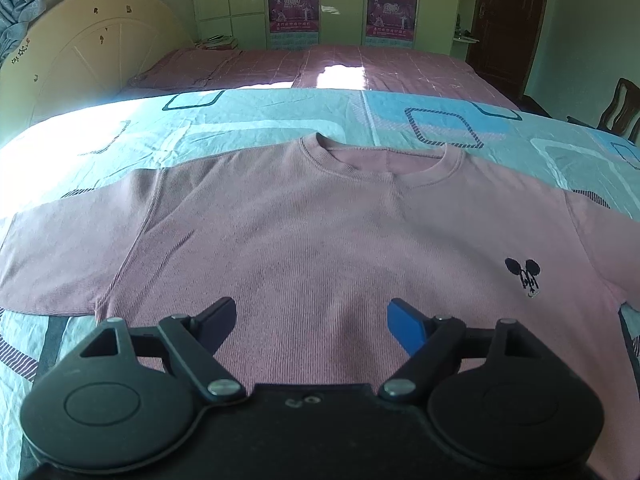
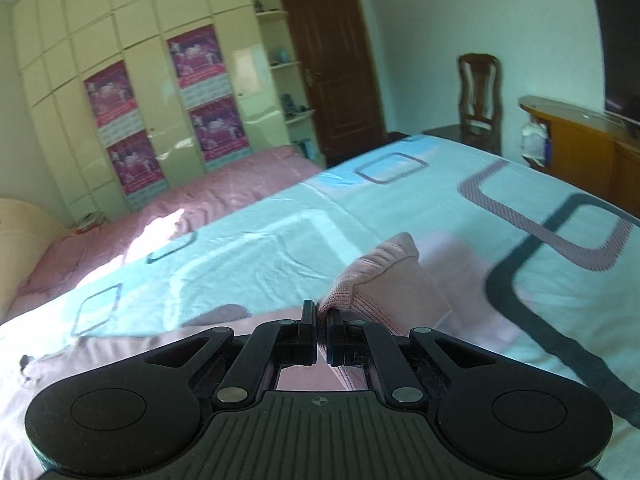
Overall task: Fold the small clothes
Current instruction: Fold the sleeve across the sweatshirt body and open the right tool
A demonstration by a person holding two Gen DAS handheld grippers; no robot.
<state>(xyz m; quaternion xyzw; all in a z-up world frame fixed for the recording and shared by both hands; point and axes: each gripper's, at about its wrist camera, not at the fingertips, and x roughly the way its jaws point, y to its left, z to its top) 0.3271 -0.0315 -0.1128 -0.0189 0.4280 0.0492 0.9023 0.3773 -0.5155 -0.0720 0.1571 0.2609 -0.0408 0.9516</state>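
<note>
Shirt: pink shirt [image 1: 304, 232] lies front up and flat on the bed [image 1: 280, 120], collar away from the left camera; body smooth, left sleeve spread out to the side
Right sleeve: sleeve [image 2: 384, 276] is lifted off the sheet, its cuff end standing up just ahead of the right tongs
Left tongs: left tongs [image 1: 311, 322] wide apart, gripping nothing, poised above the shirt's lower body
Right tongs: right tongs [image 2: 322, 338] closed tight with pink sleeve fabric pinched between them
Progress: early by my judgement; no fold lies finished; first sleeve fold appears in hand; other sleeve and body folds remain
Containers: none visible; no basket or pile for folded clothes
</note>
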